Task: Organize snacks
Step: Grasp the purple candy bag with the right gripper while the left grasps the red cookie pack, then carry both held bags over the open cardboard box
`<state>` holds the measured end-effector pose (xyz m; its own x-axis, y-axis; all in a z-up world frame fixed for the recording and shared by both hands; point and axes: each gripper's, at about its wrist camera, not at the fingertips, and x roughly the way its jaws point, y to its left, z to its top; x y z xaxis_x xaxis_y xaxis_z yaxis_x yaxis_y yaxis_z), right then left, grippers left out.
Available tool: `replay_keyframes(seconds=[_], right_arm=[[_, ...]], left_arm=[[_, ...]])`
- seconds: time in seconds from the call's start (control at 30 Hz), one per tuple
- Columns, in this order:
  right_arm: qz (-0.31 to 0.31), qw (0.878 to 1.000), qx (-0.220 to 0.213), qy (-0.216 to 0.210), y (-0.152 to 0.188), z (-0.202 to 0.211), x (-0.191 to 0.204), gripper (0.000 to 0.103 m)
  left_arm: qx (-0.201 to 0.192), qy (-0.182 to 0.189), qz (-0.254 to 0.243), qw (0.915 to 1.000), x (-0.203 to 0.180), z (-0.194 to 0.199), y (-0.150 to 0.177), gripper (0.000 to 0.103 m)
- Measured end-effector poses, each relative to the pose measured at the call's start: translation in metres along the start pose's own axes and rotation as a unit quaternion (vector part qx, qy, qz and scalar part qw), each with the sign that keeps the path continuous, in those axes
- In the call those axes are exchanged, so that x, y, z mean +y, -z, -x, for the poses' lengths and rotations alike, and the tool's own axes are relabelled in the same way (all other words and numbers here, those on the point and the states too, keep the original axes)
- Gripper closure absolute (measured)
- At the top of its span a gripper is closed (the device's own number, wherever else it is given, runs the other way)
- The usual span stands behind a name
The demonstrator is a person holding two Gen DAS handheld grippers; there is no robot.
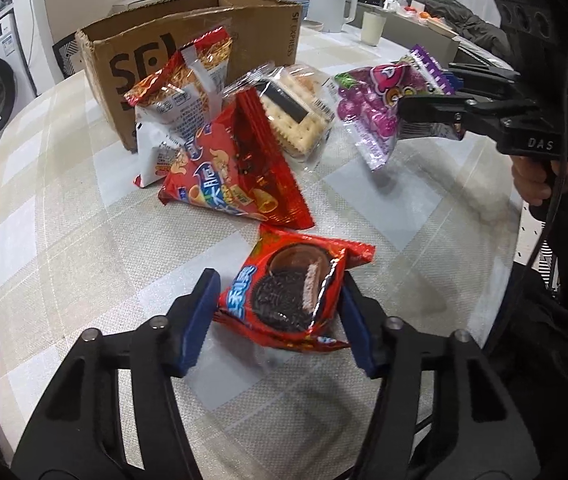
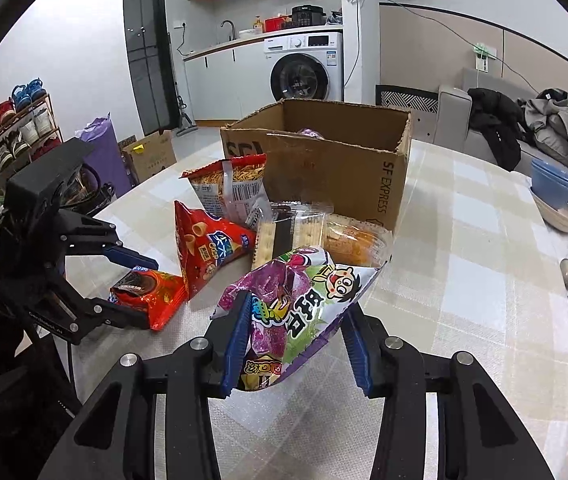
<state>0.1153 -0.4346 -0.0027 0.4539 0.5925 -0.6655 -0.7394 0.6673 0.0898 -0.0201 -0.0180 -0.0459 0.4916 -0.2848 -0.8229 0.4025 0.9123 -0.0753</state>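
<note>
Currently:
left gripper [image 1: 279, 304]: clamped on the red foil chocolate-cookie pack [image 1: 290, 300], low over the checked tablecloth [image 1: 83, 240].
right gripper [image 2: 296, 336]: pinching the purple plastic candy bag [image 2: 292, 300], lifted clear.
open brown cardboard box [image 2: 324, 168]: 12 o'clock, likely destination.
pile: red cone-snack bag [image 1: 239, 168] at 11 o'clock of the cookie pack, loose.

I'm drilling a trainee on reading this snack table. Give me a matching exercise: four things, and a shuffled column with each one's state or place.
1. cookie pack
2. purple bag
3. box
4. cracker pack

A. open-topped, standing behind the snacks
B. lying on the table, in no gripper
C. in the left gripper
D. in the right gripper, off the table

Pairs: 1-C, 2-D, 3-A, 4-B
</note>
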Motion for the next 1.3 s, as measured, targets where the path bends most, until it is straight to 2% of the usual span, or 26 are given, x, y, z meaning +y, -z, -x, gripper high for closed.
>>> replay_keyframes(seconds=[0.13, 0.3, 0.47, 0.63, 0.97, 1.3], right_arm=[[-0.001, 1.0, -0.004, -0.001, 0.0, 0.002, 0.0, 0.059], [-0.003, 1.0, -0.009, -0.003, -0.001, 0.005, 0.0, 0.059], [-0.003, 1.0, -0.02, -0.007, -0.002, 0.01, 0.001, 0.059], [-0.012, 0.999, -0.041, -0.014, -0.003, 0.018, -0.001, 0.059], [-0.019, 0.997, -0.067, -0.017, -0.007, 0.023, 0.005, 0.059], [-0.047, 0.994, -0.101, -0.002, -0.01, 0.034, 0.0, 0.059]], left_arm=[[-0.019, 0.018, -0.013, 0.9996, -0.006, 0.011, 0.002, 0.057], [-0.039, 0.038, -0.027, 0.9982, -0.015, 0.023, 0.003, 0.057], [-0.053, 0.041, -0.011, 0.9977, -0.01, 0.031, 0.001, 0.057], [-0.085, 0.046, 0.021, 0.9951, 0.005, 0.044, -0.006, 0.057], [-0.135, 0.027, 0.065, 0.9884, 0.016, 0.063, -0.018, 0.057], [-0.175, -0.012, 0.097, 0.9797, 0.022, 0.082, -0.025, 0.057]])
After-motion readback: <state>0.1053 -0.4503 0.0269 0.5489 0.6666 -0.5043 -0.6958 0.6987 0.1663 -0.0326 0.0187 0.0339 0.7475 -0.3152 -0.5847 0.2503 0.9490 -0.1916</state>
